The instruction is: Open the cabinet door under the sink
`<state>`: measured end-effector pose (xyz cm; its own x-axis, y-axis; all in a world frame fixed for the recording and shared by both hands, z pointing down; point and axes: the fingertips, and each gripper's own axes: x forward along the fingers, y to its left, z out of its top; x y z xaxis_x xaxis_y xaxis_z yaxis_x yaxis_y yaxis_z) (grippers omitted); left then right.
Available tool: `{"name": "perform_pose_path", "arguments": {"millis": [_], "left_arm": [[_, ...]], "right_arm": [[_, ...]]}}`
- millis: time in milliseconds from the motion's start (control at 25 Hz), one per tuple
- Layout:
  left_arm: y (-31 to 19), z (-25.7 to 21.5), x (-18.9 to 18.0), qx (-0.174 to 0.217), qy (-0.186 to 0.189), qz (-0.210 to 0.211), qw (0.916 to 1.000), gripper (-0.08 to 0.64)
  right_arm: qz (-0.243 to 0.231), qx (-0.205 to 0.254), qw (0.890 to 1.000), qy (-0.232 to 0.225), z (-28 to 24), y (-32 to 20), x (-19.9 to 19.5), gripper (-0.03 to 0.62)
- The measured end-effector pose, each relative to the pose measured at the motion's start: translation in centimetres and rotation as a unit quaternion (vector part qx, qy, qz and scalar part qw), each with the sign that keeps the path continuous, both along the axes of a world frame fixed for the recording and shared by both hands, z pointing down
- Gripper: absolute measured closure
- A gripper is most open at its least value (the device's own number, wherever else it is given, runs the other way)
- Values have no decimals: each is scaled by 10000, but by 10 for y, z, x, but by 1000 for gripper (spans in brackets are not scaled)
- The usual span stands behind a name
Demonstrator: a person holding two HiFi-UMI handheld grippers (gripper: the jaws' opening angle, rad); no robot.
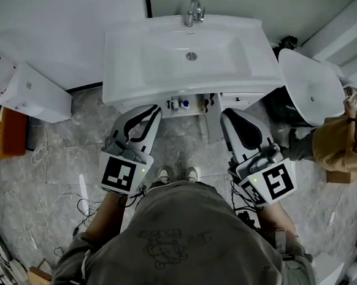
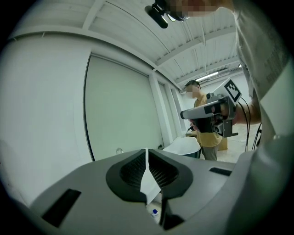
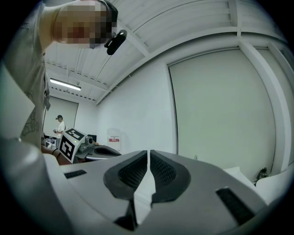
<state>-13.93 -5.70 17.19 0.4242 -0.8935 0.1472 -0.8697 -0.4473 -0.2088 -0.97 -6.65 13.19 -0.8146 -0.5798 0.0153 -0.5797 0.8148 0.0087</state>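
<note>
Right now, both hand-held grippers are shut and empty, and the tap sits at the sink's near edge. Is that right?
No: in the head view the tap is at the far edge of the sink. The left hand-held gripper and right hand-held gripper are shut and empty.

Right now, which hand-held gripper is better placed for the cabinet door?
Probably right: the right hand-held gripper sits beside the door panel jutting under the sink; the left hand-held gripper is farther.

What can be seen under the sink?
Under the sink, a gap shows small bottles, one blue-capped. The sink hides whatever lies further in.
</note>
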Motion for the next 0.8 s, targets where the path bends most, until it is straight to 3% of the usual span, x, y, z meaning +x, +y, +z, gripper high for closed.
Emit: {"name": "perform_pose_path", "arguments": {"millis": [160, 800], "left_arm": [[-2, 4, -4, 96, -151, 98, 9998, 529], [-5, -5, -1, 102, -87, 227, 9997, 529]], "right_arm": [[39, 5, 10000, -38, 1, -1, -5, 554], [166, 36, 9998, -114, -5, -4, -4, 554]]}}
